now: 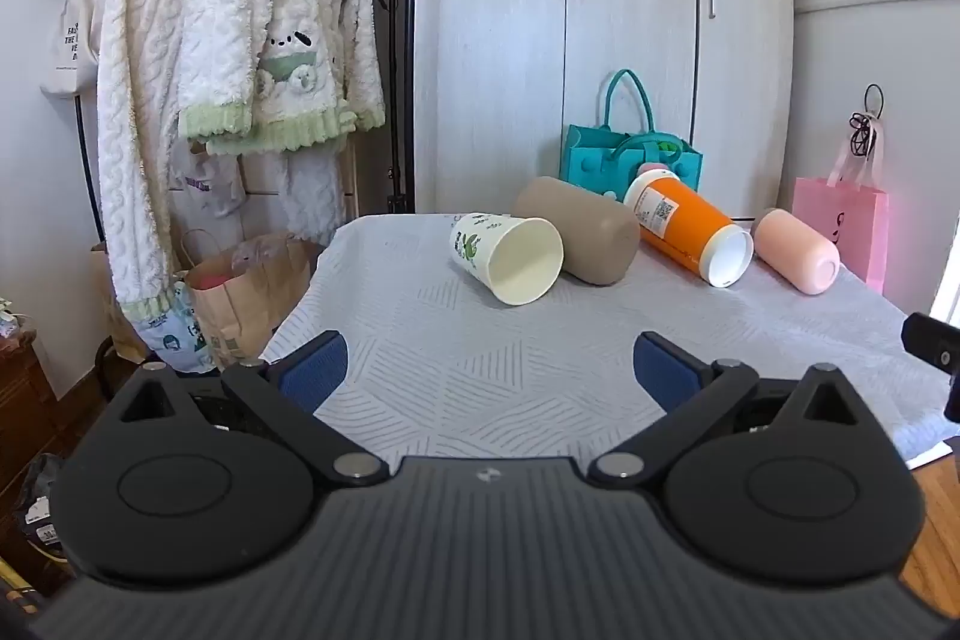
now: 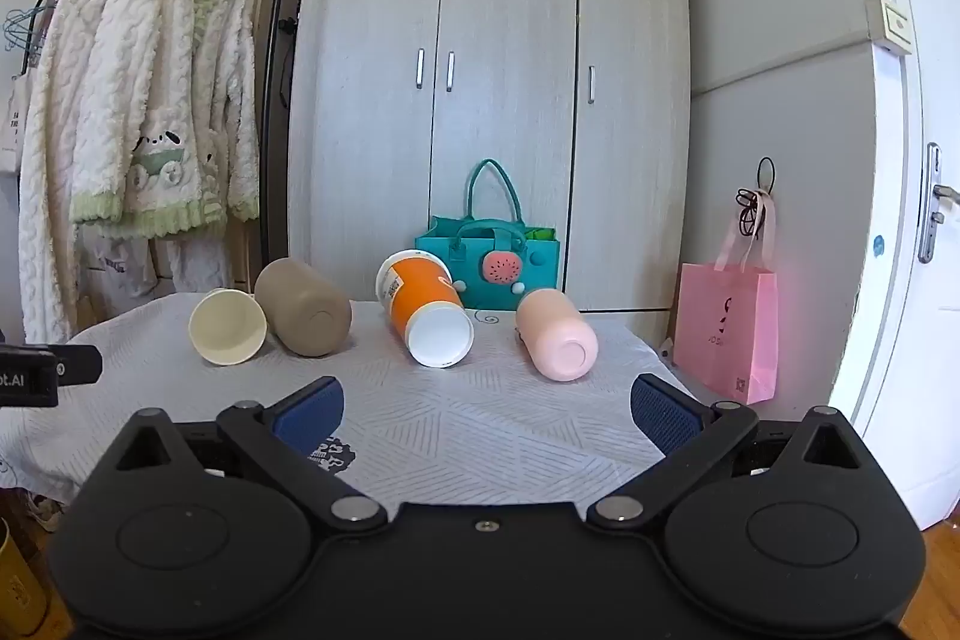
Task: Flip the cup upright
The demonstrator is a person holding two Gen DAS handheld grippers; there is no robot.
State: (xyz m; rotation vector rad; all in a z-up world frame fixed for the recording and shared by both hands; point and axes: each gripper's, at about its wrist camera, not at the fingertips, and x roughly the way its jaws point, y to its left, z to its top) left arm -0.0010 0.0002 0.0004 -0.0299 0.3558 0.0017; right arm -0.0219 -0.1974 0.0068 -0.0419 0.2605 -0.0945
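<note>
Several cups lie on their sides on a table under a white patterned cloth [image 1: 480, 376]. From left: a white paper cup with green print [image 1: 507, 259] [image 2: 228, 327], mouth toward me; a tan cup [image 1: 579, 229] [image 2: 303, 307]; an orange cup [image 1: 690, 229] [image 2: 426, 307] with a white open mouth; a pink cup [image 1: 795, 250] [image 2: 557, 334]. My left gripper [image 1: 489, 370] is open and empty, short of the white cup. My right gripper [image 2: 486, 409] is open and empty, short of the orange and pink cups.
A teal felt bag [image 1: 627, 154] [image 2: 489, 259] stands behind the cups before a wardrobe [image 2: 498, 88]. A pink paper bag [image 2: 729, 328] hangs at the right. A clothes rack with fluffy white robes [image 1: 228, 40] and a brown paper bag [image 1: 252, 292] stand left of the table.
</note>
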